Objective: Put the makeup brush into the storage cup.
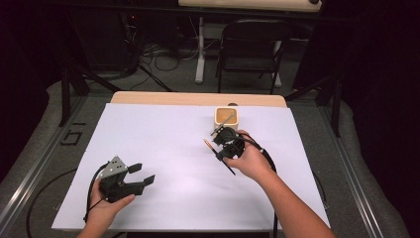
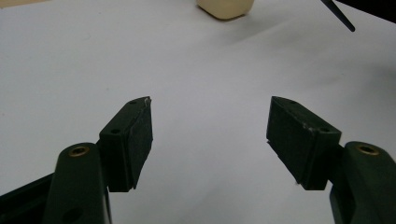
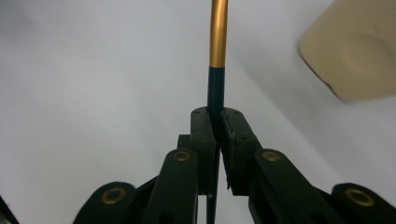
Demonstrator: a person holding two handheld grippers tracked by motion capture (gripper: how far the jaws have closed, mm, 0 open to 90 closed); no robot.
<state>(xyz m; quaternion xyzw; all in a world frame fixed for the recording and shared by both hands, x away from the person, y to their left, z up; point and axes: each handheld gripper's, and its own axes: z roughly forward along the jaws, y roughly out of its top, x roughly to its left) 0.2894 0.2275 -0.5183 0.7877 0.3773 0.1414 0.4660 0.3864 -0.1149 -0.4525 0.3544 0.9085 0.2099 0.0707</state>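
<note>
White table [image 1: 148, 148]: right tool [image 3: 217, 122] clamps a pen [image 3: 218, 42] (gold-ended); left tool [image 2: 210, 135] gapes, holding nothing.

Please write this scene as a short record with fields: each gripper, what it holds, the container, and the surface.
left gripper: open, nothing between the jaws, low over the white sheet
right gripper: shut on a thin brush with a dark handle and a gold metal band
brush position: lifted off the sheet, slanted, beside the cream holder
cream holder: square, rounded corners, near the far edge of the sheet, with one thin stick leaning in it
surface: white sheet on a wooden table
</note>
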